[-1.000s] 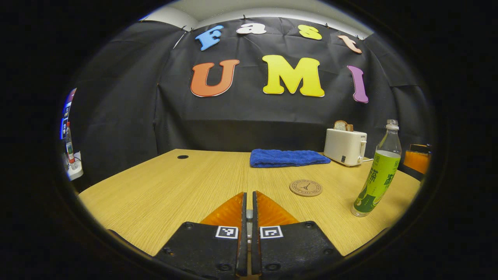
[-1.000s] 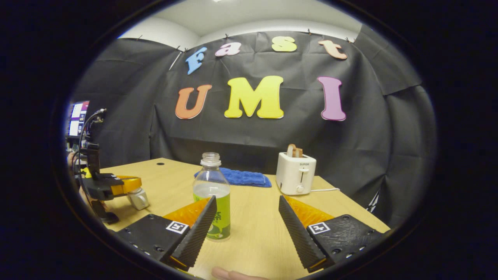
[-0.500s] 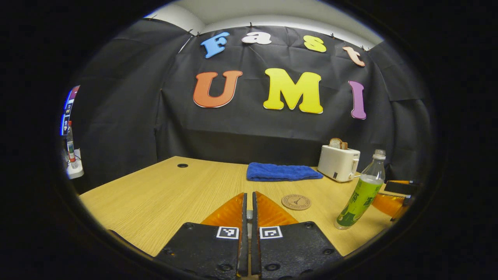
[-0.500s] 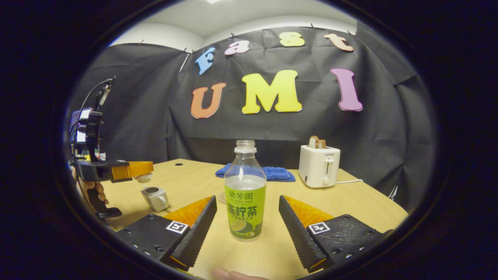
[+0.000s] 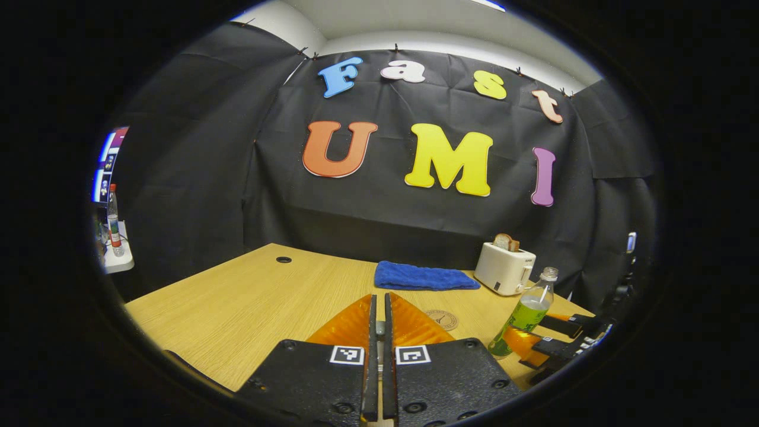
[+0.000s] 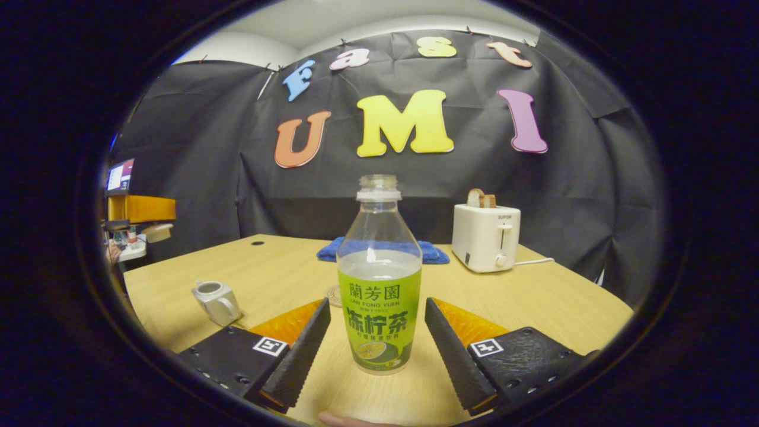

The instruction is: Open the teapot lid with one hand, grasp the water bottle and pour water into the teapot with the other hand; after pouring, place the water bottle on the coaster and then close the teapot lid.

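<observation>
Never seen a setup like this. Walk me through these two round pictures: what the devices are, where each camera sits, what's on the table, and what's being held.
A person holds a two-finger gripper in each hand, each with a forward-looking camera. In the right gripper view, the right gripper stands open around the uncapped water bottle, not touching it. On the table sit the teapot with its lid off, a coaster, a blue towel and a toaster. The left gripper, raised at far left, seems to hold the lid. In the left gripper view its fingers are pressed together.

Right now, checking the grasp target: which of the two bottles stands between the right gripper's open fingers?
The green-labelled water bottle on the table, uncapped. The other bottle, red-labelled, stands on a shelf beyond the table.
</observation>
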`<state>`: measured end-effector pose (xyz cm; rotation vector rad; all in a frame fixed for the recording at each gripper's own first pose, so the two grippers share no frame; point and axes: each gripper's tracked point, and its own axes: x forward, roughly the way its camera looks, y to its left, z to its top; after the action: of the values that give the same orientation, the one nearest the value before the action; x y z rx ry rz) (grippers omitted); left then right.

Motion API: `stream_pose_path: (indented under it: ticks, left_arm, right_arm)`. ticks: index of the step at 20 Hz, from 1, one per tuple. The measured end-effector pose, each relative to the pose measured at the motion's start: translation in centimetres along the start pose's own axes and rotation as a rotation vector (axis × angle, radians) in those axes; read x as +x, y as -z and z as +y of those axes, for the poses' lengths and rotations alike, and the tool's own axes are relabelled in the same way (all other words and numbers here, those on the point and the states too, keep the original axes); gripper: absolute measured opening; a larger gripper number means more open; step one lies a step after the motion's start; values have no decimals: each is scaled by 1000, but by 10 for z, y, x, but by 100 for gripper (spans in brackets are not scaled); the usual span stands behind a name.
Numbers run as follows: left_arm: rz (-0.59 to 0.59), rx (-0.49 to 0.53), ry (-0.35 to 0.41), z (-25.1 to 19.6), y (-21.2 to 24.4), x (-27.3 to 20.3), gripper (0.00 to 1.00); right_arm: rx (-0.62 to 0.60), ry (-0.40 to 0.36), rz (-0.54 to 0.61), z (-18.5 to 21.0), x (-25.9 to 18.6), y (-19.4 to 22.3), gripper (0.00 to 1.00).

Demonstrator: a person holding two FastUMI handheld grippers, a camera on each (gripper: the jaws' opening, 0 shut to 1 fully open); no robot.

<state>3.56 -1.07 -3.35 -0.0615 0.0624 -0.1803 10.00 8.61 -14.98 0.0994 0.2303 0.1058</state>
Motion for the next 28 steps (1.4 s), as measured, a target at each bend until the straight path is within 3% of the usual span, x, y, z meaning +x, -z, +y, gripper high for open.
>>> stream_pose_path:
  ticks: [4, 5, 6, 12, 15, 18, 22, 28]
  left_arm:
    - [-7, -13, 10, 9, -11, -9, 5]
    - [-6, -13, 13, 11, -13, -12, 5]
    - [-9, -7, 15, 14, -14, -13, 5]
    - [17, 28, 24, 25, -13, -21, 5]
    - [27, 21, 14, 39, -13, -24, 5]
    - [34, 6, -4, 58, -13, -28, 5]
    - [28, -4, -22, 76, -14, -30, 5]
    - [33, -10, 0, 82, -11, -31, 5]
  right_arm:
    - [39, 2, 2, 0, 10, 2, 91]
    - [41, 12, -5, -2, 11, -1, 77]
    - [33, 19, -2, -1, 13, 1, 75]
    - [-135, 58, 63, 14, 13, -1, 67]
    - [-309, 88, 115, 21, 18, -4, 65]
    - [-566, 127, 137, 30, 18, -8, 65]
    - [-869, 92, 186, 52, 18, 4, 65]
    - [-1145, 101, 118, 82, 17, -10, 65]
